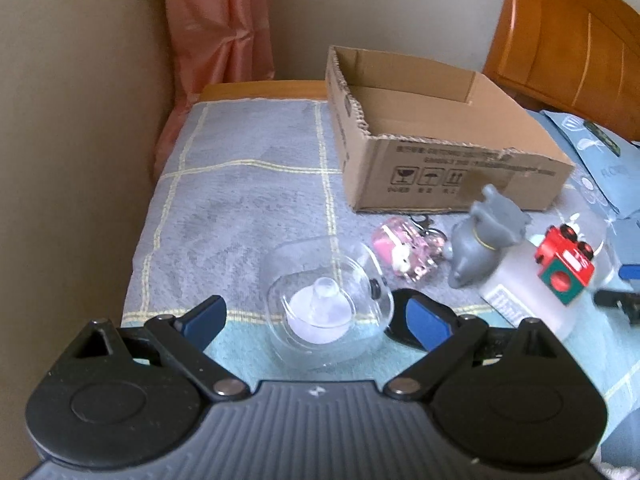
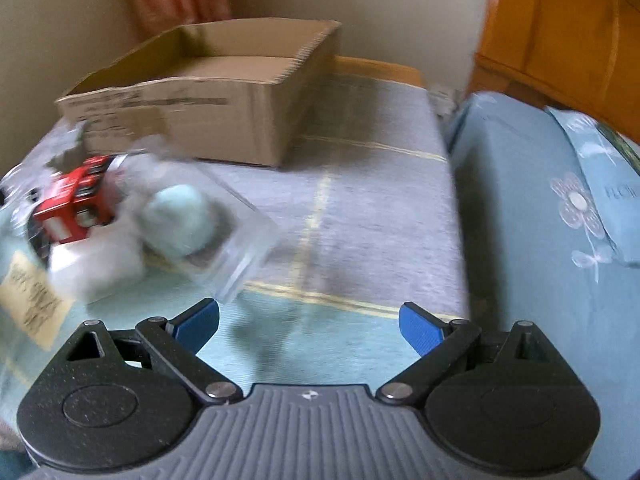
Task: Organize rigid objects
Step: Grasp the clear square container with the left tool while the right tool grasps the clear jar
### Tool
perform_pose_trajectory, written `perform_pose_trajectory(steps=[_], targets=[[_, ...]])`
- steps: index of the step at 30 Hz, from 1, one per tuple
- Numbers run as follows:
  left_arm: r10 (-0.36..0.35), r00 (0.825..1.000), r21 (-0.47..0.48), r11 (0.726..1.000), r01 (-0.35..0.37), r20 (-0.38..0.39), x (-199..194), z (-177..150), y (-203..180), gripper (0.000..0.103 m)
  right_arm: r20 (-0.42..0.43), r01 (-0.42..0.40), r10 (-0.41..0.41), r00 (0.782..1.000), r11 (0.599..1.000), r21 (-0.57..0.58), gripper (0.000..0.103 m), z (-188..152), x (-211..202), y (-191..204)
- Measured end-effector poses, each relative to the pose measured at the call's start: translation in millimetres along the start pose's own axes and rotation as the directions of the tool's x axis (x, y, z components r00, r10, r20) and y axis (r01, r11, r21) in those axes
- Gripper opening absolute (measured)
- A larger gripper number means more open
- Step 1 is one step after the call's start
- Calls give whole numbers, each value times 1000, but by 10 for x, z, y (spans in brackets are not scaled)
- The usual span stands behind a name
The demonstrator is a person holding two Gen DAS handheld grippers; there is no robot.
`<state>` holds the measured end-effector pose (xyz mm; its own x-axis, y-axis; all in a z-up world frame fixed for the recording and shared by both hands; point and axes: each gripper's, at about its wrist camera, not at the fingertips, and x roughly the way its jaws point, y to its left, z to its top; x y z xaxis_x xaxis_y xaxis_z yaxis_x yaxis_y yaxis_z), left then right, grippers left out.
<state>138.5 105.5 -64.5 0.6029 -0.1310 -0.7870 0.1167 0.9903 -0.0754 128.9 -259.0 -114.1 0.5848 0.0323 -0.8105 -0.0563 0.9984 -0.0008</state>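
Seen from the left wrist, the left gripper (image 1: 310,318) has its jaws spread wide with a clear plastic case (image 1: 326,304) sitting between them on the grey checked blanket (image 1: 240,192). The case does not look squeezed; its nub points up and toward 12 o'clock. At about 1 o'clock lies a pink keychain toy (image 1: 406,252). Toward 2 o'clock a grey figurine (image 1: 482,240) leans on a frosted bottle (image 1: 520,292), whose long axis runs from 4 toward 10 o'clock, beside a red toy car (image 1: 566,262). Farthest, at 1 o'clock, stands the open cardboard box (image 1: 440,136), its long side running away from the camera.

Seen from the right wrist, the right gripper (image 2: 308,326) is open over bare blanket, holding nothing. The blurred toys sit at 10 o'clock.
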Motion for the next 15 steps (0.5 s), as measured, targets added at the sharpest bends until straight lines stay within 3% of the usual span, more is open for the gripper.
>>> perform_pose_trajectory(steps=[4,9,15], targets=[[-10,1000,1,1000,10,-4,-8,-40,-18,96,-10,-10,10,1000,999,37,100,-17,26,-49],[-25,1000,-19,1000,25,-7,56,-59,-20,96,35,-199,197,980,974,111,101,-20,-167,-34],[-39,999,-47,998,39,-12,150,-42,-43,96,98,-328,314,944,923,203,103,215,-258,-15]])
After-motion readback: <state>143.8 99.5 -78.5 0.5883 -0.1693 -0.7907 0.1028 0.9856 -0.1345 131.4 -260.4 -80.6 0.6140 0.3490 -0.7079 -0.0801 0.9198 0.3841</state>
